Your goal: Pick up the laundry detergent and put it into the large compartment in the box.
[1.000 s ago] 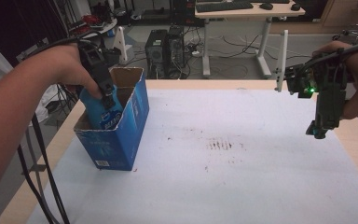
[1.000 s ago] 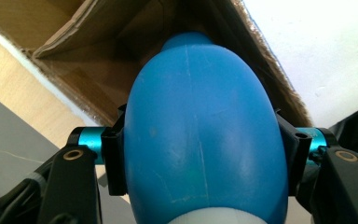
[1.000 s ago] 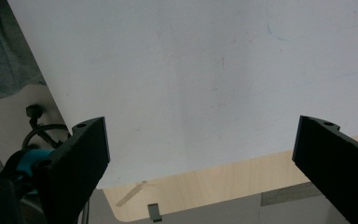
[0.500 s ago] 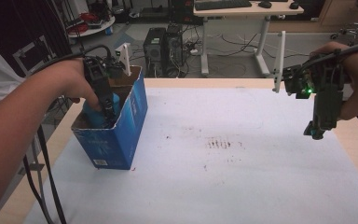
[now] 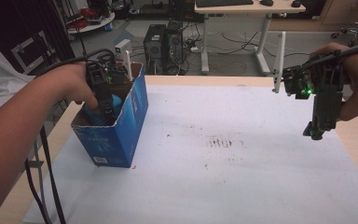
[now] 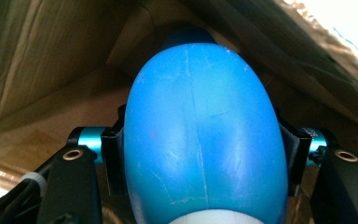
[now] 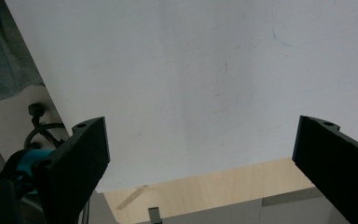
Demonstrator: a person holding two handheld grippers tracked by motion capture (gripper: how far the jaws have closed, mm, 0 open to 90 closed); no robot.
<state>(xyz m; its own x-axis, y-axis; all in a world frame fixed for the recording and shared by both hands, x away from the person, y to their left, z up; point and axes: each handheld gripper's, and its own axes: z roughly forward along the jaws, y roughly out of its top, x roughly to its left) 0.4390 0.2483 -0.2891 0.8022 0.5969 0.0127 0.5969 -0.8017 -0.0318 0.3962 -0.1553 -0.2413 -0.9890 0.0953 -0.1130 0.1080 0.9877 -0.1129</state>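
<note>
Left gripper (image 5: 103,108) holds blue bottle (image 5: 115,103) inside blue box (image 5: 121,135); right gripper (image 5: 315,133) hovers.

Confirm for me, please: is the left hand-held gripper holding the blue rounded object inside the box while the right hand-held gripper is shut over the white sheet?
Not quite. The right hand-held gripper is open: the right gripper view shows its jaws wide apart over the white sheet, with nothing between them. The rest holds: the left hand-held gripper grips the blue rounded object inside the box.

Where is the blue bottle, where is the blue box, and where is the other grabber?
blue bottle (image 6: 200,135), left gripper view, middle of its rounded blue body.
blue box (image 5: 121,135), high view, its blue outer side wall.
right gripper (image 5: 315,133), high view, between the tips of its jaws above the table.
</note>
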